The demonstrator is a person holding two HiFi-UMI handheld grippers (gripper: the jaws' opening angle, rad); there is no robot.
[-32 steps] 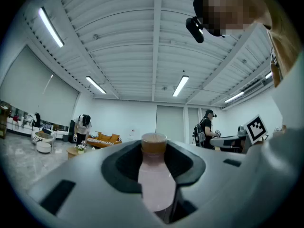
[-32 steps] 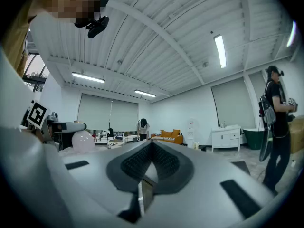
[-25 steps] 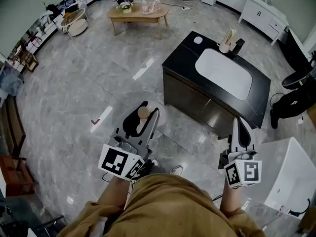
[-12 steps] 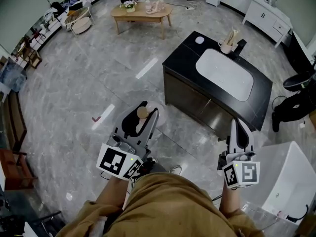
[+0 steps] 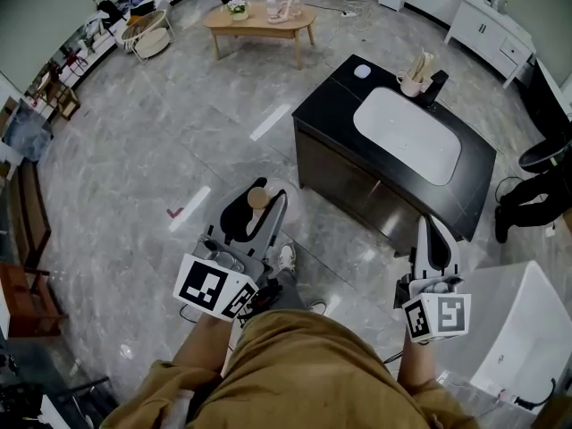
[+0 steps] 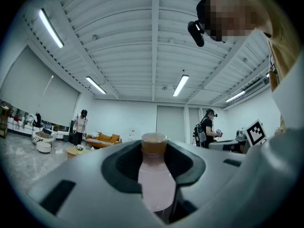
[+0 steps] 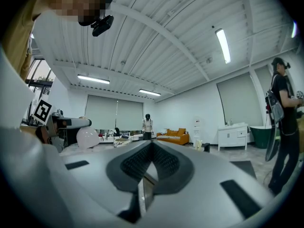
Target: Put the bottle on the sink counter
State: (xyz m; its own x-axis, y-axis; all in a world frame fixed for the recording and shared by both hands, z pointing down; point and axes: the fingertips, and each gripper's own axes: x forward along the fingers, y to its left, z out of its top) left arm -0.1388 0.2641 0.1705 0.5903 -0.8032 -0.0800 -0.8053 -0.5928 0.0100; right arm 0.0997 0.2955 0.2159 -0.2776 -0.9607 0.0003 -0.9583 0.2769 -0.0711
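Head view: my left gripper grasps the bottle, my right gripper is clenched empty. The table is well apart, so placing is not yet done.

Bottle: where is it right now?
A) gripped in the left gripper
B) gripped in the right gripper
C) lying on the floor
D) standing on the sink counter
A: the left gripper view shows the bottle upright between the pads of the left gripper. The right gripper is shut on nothing, and the sink counter stands ahead, apart from both.
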